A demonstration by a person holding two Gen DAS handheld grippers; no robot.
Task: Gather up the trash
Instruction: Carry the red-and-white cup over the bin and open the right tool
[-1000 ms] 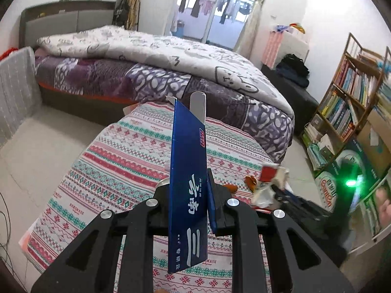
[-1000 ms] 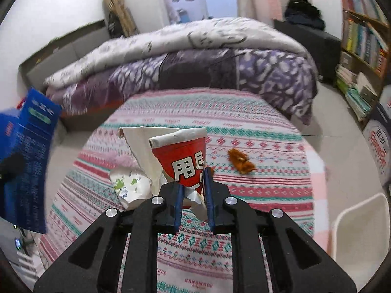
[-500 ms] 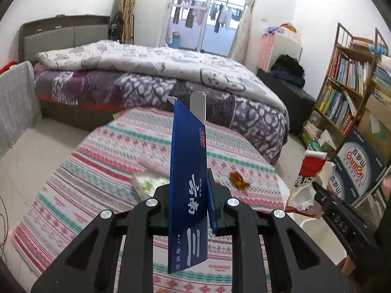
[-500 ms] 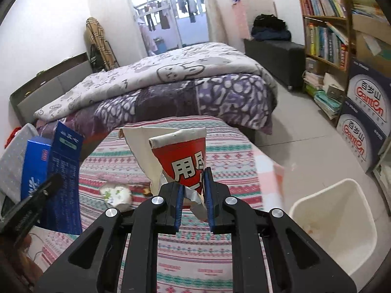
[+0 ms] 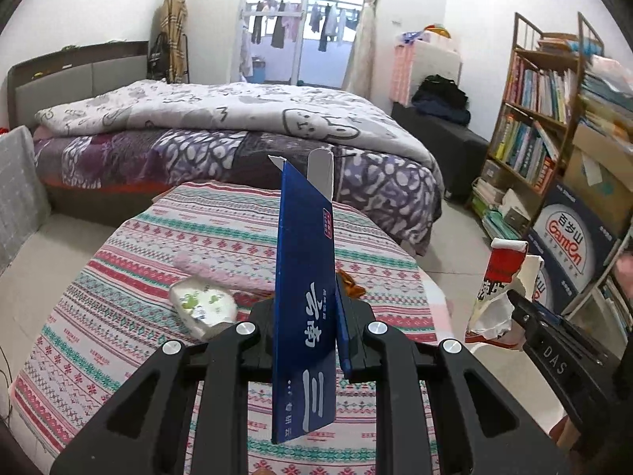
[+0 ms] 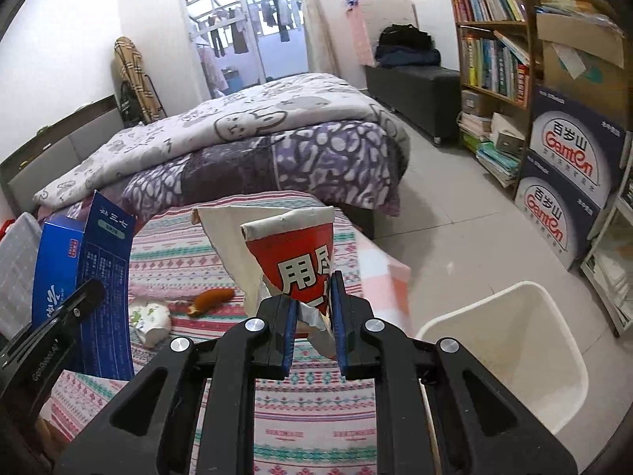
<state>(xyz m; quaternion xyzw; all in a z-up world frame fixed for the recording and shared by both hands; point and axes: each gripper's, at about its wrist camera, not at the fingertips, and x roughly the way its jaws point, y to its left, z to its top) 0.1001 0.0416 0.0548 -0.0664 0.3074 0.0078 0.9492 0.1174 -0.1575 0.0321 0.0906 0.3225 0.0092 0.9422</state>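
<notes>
Patterned table (image 5: pixel 118 277), two scraps left; left tongs (image 5: pixel 304 316) clamp one blue box (image 5: pixel 304 277); right tongs (image 6: pixel 312 316) clamp one red cup (image 6: pixel 296 257), one bin (image 6: pixel 514 356)

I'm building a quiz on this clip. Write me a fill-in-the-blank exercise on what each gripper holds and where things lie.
1. The left gripper is shut on a flattened ____ carton.
2. The right gripper is shut on a crumpled paper cup that is white and ____.
3. The white trash bin stands on the ____.
4. The orange scrap lies on the patterned ____.

Missing words: blue; red; floor; tablecloth
</notes>
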